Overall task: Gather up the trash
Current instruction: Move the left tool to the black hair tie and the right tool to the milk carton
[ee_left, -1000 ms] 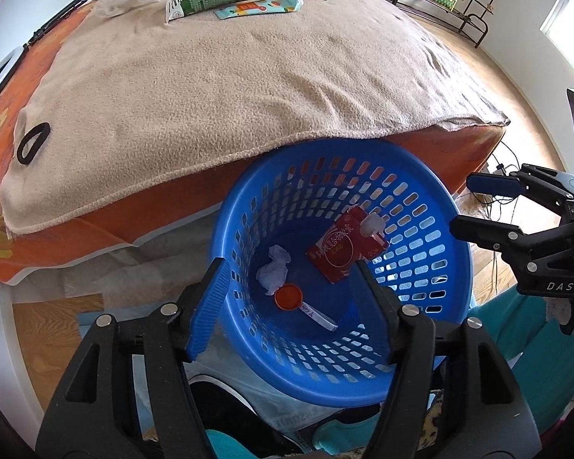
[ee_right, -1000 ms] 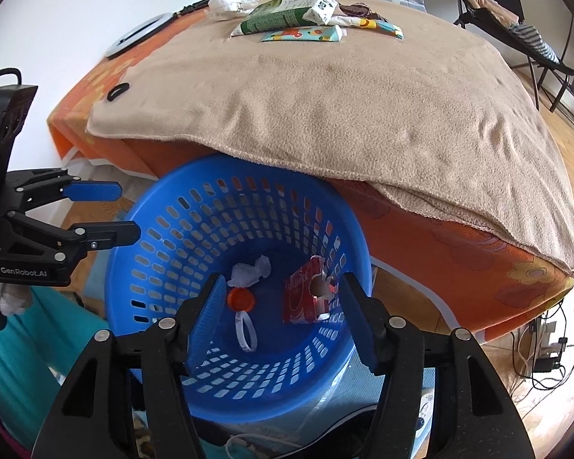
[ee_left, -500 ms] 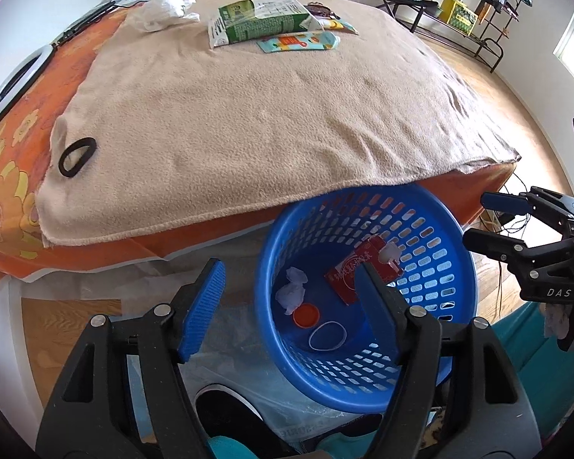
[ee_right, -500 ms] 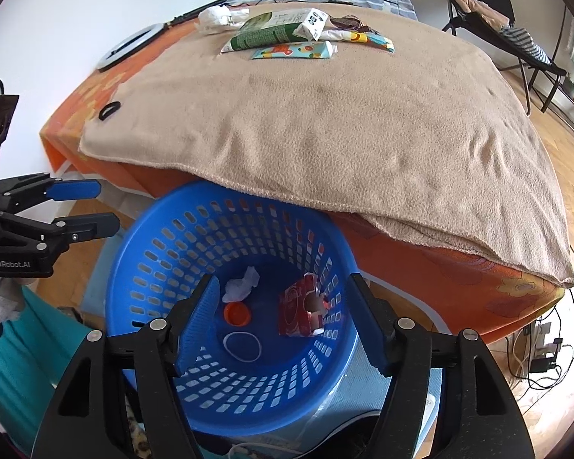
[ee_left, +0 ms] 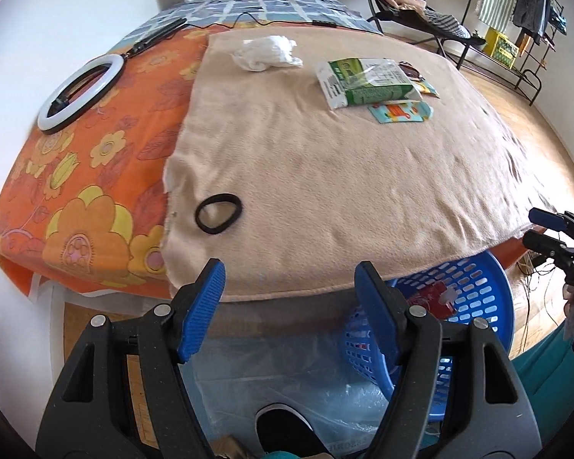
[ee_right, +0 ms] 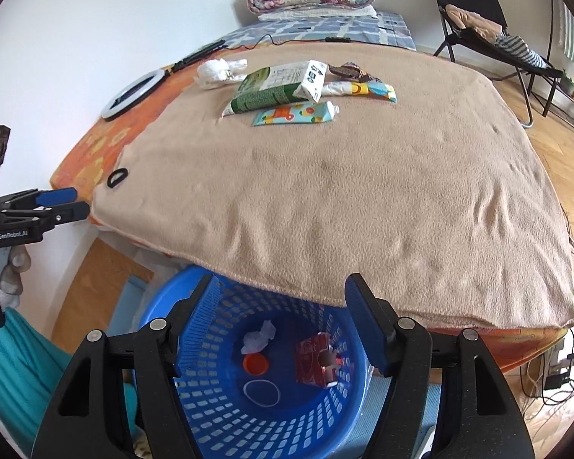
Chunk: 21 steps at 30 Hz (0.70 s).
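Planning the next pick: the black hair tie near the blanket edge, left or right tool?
Left, probably. The left tool is open and empty, with the black hair tie just beyond its tips. The right tool, also empty, hangs over the blue basket, farther away.

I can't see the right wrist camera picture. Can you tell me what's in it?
The open, empty right gripper hangs over a blue basket holding a red carton, orange cap and crumpled tissue. Beyond, a green carton and wrappers lie on a tan blanket.
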Motion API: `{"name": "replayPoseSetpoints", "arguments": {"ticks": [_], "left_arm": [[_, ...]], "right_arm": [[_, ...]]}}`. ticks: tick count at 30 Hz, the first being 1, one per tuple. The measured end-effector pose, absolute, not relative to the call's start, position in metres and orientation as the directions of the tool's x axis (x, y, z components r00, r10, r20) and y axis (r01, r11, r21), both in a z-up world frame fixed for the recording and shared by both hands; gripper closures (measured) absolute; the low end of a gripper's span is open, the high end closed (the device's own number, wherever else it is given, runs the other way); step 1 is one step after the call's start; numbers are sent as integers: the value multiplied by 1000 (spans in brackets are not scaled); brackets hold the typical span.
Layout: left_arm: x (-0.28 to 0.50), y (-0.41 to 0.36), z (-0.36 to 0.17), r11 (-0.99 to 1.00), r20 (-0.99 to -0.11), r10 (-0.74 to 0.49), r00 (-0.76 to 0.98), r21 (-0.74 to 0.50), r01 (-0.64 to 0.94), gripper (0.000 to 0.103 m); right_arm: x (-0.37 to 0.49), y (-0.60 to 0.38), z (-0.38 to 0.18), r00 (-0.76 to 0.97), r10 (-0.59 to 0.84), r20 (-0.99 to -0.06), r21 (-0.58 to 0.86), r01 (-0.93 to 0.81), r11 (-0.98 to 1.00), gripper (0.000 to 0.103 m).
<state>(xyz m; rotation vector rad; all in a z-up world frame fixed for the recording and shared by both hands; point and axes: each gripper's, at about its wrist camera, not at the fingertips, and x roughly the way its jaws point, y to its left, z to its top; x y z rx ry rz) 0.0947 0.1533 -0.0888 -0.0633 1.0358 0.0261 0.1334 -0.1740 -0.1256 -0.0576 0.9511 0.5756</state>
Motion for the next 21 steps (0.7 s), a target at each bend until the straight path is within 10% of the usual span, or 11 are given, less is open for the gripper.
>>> {"name": "replayPoseSetpoints", "arguments": {"ticks": [12,21], "left_arm": [[127,185,-107,997,-886,54,460,24,-70,62],[156,182,-130,996,-903,90,421,90,-19,62]], "right_arm": [[204,-166,-106,412,527,-744,351,-431,832,35],[269,-155,-101,402,593,-698,458,-385,801,35]]}}
